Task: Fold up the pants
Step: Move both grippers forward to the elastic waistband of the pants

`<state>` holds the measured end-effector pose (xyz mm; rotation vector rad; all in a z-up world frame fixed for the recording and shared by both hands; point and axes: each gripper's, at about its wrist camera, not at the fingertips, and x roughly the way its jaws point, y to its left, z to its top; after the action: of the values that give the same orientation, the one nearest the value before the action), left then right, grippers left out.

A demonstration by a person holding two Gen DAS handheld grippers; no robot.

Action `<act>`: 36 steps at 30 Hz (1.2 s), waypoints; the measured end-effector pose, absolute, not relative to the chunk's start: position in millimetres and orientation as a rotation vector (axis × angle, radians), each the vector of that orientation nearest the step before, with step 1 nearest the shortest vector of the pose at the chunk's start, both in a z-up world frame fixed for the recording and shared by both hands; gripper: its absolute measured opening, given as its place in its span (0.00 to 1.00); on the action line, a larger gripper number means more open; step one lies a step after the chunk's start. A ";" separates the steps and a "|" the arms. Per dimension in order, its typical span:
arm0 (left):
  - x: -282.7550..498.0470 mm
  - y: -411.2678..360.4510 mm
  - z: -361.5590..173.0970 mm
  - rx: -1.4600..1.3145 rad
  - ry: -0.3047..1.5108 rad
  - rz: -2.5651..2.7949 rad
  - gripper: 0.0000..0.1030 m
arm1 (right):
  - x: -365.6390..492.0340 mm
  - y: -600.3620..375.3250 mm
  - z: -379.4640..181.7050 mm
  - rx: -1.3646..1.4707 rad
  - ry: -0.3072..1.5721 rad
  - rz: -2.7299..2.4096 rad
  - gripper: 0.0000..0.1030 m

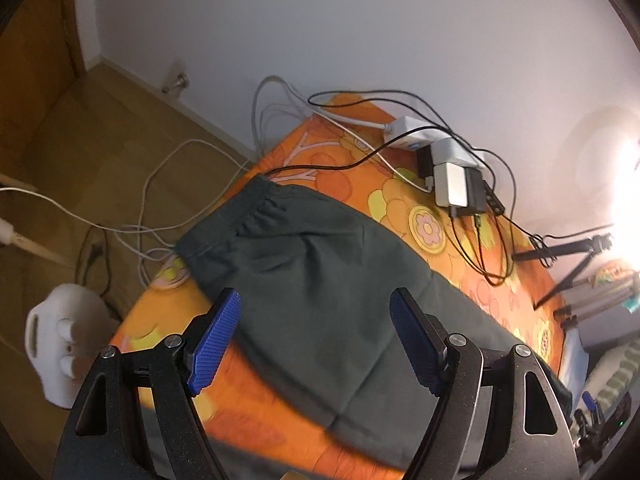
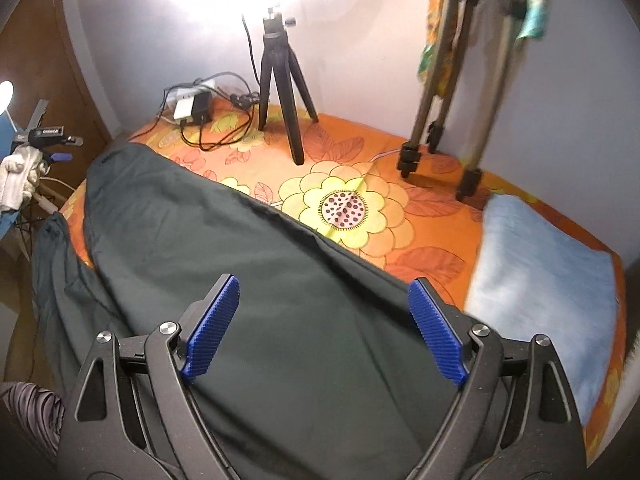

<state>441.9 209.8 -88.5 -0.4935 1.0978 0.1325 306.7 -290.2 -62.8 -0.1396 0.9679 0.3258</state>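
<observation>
**Pants spread flat, both claws clear**

Orange flowered cloth covers the tabletop [image 2: 436, 216] against a pale wall. One pair of dark green pants [image 2: 248, 280] lies across it, waistband [image 1: 256, 204] at the left edge and overhanging the near side. Two tripods stand at the back: one black [image 2: 280, 80], one grey [image 2: 452, 80]. One blue towel [image 2: 552, 280] lies right. Left claw [image 1: 316, 344] and right claw [image 2: 324, 328] hover wide apart, gripping nothing.

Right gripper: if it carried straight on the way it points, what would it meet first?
Most likely the dark green pants spread on the orange flowered bedcover; the open right gripper frames only that fabric.
</observation>
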 end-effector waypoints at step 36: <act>552.6 206.1 -162.3 -0.409 1.107 0.515 0.50 | 389.3 -270.0 -150.6 -0.330 1.127 0.437 0.86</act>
<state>552.6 206.1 -162.3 -0.4091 1.1069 0.5152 389.3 -270.0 -150.6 -0.3299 1.1266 0.4369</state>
